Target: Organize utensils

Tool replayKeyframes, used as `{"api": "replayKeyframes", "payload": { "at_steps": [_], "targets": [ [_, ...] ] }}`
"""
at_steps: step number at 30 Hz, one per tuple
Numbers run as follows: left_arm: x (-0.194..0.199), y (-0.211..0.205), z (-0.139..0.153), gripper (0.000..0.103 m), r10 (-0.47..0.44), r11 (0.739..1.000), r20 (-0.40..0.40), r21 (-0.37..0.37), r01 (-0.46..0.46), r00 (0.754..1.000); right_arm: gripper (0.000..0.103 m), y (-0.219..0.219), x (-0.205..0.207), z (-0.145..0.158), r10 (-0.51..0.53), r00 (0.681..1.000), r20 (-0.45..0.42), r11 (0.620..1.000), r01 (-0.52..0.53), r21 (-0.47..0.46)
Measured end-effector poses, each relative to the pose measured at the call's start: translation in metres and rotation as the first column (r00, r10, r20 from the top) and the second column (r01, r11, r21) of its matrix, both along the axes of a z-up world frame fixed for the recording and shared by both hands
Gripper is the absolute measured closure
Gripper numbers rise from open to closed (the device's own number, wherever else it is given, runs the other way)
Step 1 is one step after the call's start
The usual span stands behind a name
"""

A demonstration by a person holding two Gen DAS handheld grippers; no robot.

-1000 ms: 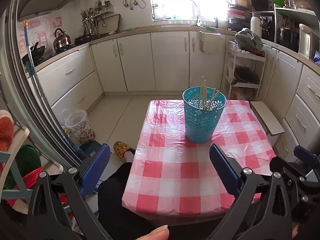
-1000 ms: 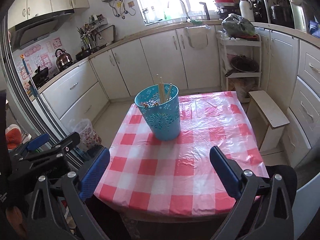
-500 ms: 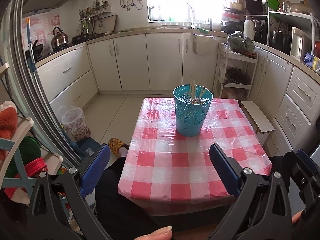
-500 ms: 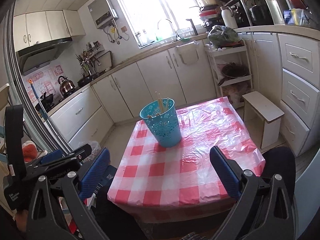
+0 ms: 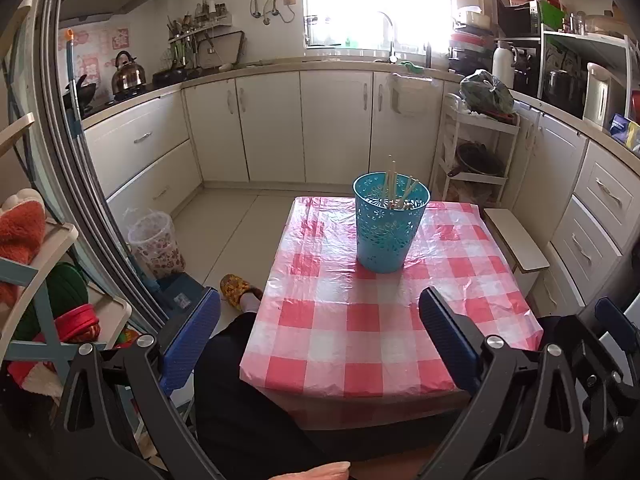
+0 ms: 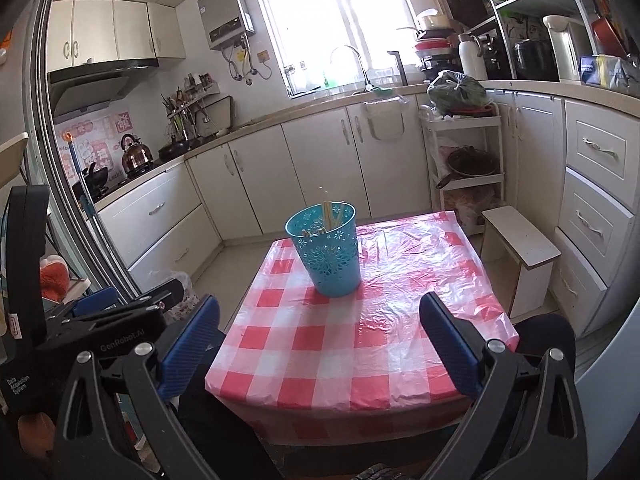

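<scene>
You have drawn both grippers back and upward from the checked table [image 5: 360, 332] over the last second: the blue basket [image 5: 390, 228], which filled more of each view then, now sits smaller and well clear of the fingers. That retreat suggests the sorting is finished or nearly so. The left gripper [image 5: 320, 340] hangs with its jaws spread wide and nothing between them; the right gripper [image 6: 320, 340] does likewise. The chopsticks [image 5: 394, 190] stand in the basket toward the table's far end, long axes near upright, tips fanning slightly toward the window. No loose utensil shows on the cloth, though glare on the plastic [image 6: 416, 256] could hide a pale one.
</scene>
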State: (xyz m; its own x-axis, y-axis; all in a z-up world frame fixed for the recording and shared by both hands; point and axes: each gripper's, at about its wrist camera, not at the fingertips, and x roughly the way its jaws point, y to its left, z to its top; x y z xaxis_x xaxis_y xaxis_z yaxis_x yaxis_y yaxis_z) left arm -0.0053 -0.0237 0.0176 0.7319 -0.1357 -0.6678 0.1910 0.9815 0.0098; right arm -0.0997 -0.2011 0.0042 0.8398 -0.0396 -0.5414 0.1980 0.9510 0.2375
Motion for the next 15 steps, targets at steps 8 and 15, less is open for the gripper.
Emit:
{"api": "replayKeyframes", "payload": {
  "at_steps": [8,15],
  "targets": [
    [-0.0036,0.0026,-0.0019,0.008,0.002,1.000,-0.002,-0.004,-0.002,1.000,0.007,0.0061,-0.0011,0.0014,-0.004,1.000,-0.010,1.000,0.003,-0.030],
    [-0.0041,0.0032,-0.0022,0.008,0.002,1.000,0.000,-0.004,-0.002,1.000,0.007,0.0066,-0.0006,0.0009,-0.004,1.000,-0.020,0.999,0.003,-0.034]
  ]
}}
